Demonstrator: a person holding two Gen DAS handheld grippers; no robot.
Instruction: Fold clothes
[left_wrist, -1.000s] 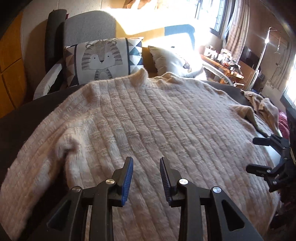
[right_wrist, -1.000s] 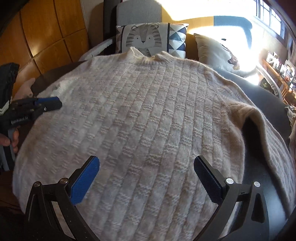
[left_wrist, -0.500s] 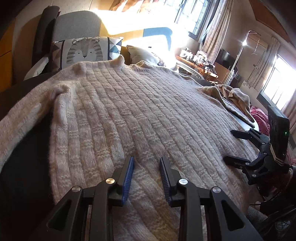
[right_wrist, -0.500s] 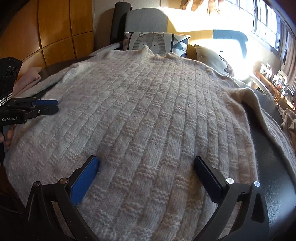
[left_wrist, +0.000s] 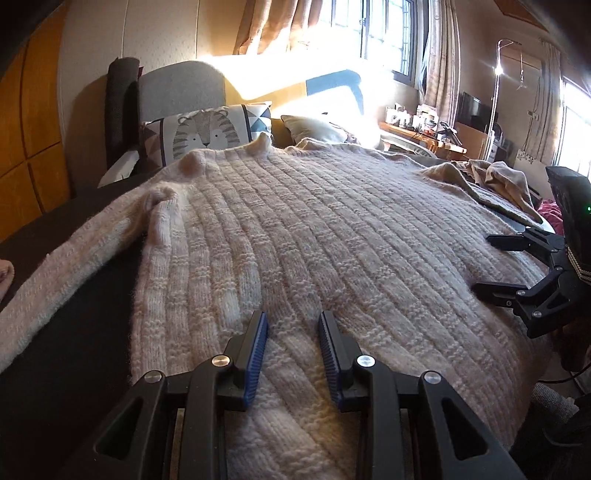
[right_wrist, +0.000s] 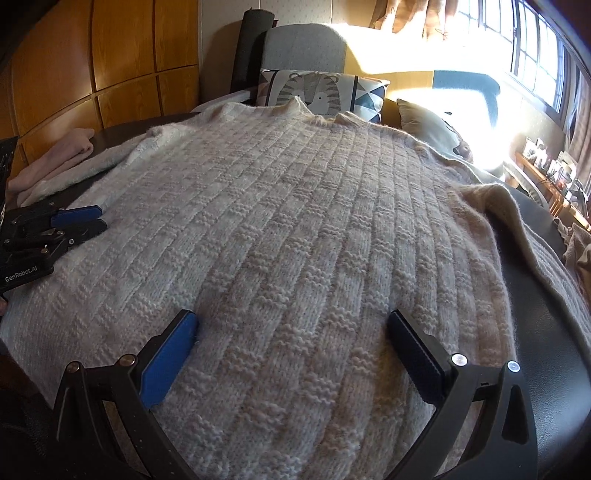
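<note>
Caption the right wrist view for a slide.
Right gripper open over a cream knit sweater spread flat, left gripper at its edge, tiger cushion behind.

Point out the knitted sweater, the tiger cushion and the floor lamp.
knitted sweater (right_wrist: 295, 240), right wrist view, middle of its ribbed body.
tiger cushion (left_wrist: 205, 134), left wrist view, on the printed tiger face.
floor lamp (left_wrist: 494, 96), left wrist view, on its thin upright pole.

"GenRobot.AI" is printed in white on the left gripper.
</note>
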